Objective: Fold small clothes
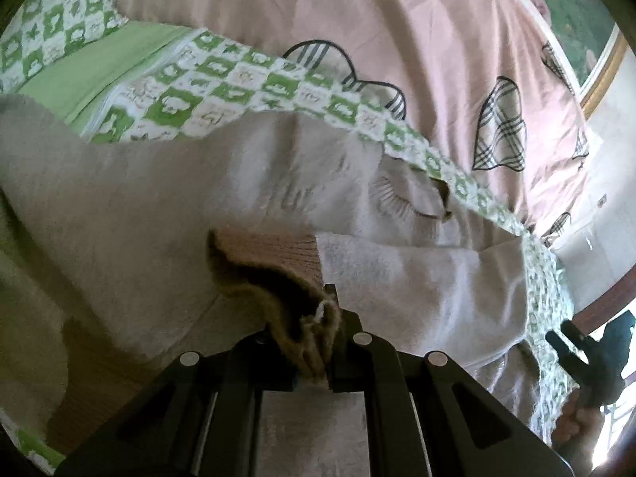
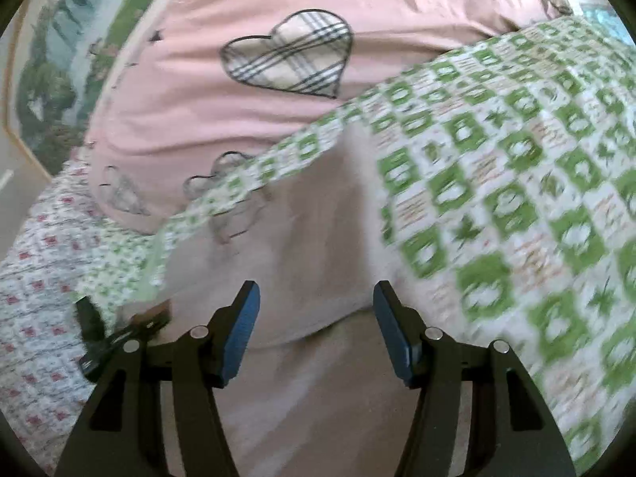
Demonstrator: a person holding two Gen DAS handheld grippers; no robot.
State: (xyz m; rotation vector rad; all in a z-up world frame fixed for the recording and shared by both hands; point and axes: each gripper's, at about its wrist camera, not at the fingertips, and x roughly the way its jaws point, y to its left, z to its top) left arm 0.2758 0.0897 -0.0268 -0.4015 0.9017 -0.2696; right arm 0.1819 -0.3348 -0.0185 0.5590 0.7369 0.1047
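Observation:
A beige knit sweater (image 1: 167, 198) lies spread on the bed. My left gripper (image 1: 318, 342) is shut on its brown ribbed cuff (image 1: 278, 262) and holds the sleeve over the sweater's body. The neckline (image 1: 409, 206) shows to the right of the middle. In the right wrist view my right gripper (image 2: 316, 326) is open and empty, its blue pads (image 2: 242, 330) apart just above the beige sweater (image 2: 310, 246). The right gripper also shows at the lower right of the left wrist view (image 1: 588, 353).
A green-and-white checked bedspread (image 2: 516, 198) covers the bed under the sweater. A pink quilt with plaid hearts (image 2: 286, 55) is bunched behind it. A framed picture (image 1: 584, 39) hangs on the wall. A white sheet with red flowers (image 2: 35, 318) lies at left.

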